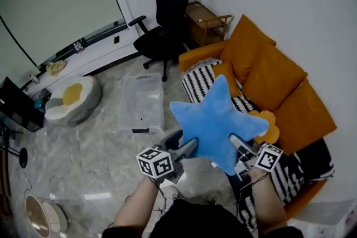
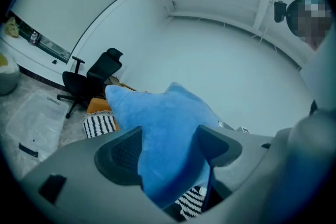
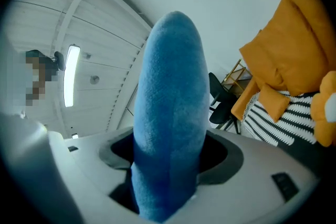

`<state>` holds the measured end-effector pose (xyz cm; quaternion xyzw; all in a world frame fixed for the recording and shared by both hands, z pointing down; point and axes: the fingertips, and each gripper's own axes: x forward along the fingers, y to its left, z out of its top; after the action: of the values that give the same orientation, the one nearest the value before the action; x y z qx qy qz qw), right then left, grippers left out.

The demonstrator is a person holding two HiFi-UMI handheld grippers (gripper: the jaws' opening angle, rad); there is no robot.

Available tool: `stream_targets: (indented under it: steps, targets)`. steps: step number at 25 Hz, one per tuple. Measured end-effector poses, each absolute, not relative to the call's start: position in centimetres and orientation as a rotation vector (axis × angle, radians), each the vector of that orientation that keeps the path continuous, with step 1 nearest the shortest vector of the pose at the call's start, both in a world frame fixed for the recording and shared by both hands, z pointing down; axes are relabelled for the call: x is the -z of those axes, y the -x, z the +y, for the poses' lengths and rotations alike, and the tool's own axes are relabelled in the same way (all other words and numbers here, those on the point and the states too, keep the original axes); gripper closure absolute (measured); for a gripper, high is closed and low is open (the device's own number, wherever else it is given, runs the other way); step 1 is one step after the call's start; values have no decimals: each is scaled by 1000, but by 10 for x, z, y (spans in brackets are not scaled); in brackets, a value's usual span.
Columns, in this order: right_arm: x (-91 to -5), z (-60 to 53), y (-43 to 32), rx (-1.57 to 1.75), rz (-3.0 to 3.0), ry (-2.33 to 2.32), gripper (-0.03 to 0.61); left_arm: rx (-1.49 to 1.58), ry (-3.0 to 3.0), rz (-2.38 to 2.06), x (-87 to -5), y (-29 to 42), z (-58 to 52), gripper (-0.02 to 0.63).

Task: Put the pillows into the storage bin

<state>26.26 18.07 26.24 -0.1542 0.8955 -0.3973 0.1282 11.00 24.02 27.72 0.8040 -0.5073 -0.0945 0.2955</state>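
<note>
A blue star-shaped pillow (image 1: 215, 120) hangs in the air in front of the sofa, held from both sides. My left gripper (image 1: 191, 146) is shut on its lower left point. My right gripper (image 1: 236, 142) is shut on its lower right point. In the left gripper view the pillow (image 2: 163, 123) bulges out between the two dark pads (image 2: 122, 155). Seen edge-on in the right gripper view, the pillow (image 3: 170, 113) fills the gap between the jaws. The clear plastic storage bin (image 1: 141, 102) stands on the marble floor, left of the pillow.
An orange sofa (image 1: 290, 103) with a striped blanket (image 1: 202, 82) and an orange flower pillow (image 1: 269, 124) is at the right. A black office chair (image 1: 164, 25) and a wooden side table (image 1: 207, 22) stand behind it. A round floor cushion (image 1: 72, 98) lies at the left.
</note>
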Motion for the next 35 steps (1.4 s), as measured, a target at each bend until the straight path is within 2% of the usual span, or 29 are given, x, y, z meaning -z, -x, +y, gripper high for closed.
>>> stream_targets:
  steps: [8,18,35]
  targets:
    - [-262,210,-126,1193,2678,298,245,308,-2061,-1462,-279,18,288,273]
    - [-271,228,10,1262,2726,145,247,358,-1966,-1587,-286,144,323,273]
    - [-304,165,165,1456,2747,-203,247,398,-1706,-1838,-311,271,291,273]
